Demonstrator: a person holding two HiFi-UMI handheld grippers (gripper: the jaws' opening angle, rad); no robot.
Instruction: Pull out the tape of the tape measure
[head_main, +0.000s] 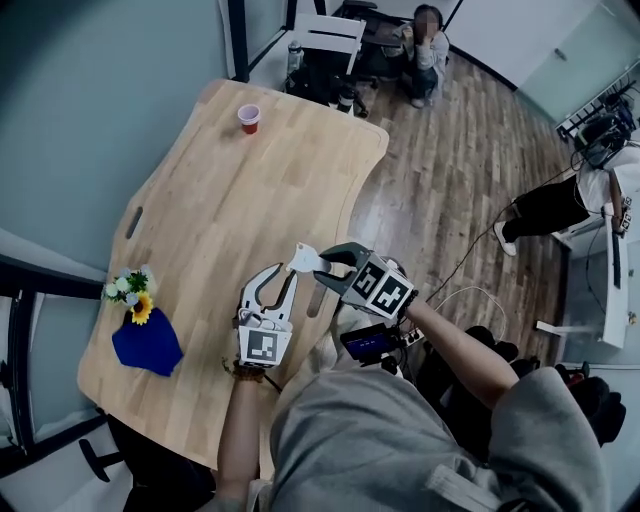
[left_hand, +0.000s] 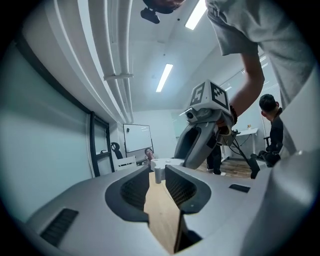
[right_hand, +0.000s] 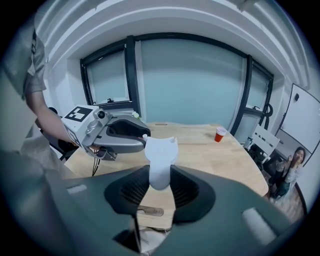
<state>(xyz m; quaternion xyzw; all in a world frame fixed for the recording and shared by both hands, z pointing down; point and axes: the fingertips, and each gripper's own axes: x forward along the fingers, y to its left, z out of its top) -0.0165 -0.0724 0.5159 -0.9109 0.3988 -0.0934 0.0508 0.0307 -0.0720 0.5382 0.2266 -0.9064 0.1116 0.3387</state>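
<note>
Head view, read left to right, with every place taken from the wooden table (head_main: 230, 190). At the table's left edge lies a bunch of flowers (head_main: 132, 297) with a blue wrap (head_main: 147, 342). A red cup (head_main: 249, 118) stands near the table's far end. Over the near right edge the left gripper (head_main: 285, 278) hovers, jaws apart and gripping nothing. The left gripper view shows bare tabletop between the pads and the tape measure just beyond the tips. The white tape measure (head_main: 305, 258) is held above that same near right edge. Its narrow end is clamped between the jaws of the right gripper (head_main: 322, 267), which reaches in from the table's right side. Whether any tape is drawn out cannot be told. Beyond the table's far end a person (head_main: 425, 45) sits.
</note>
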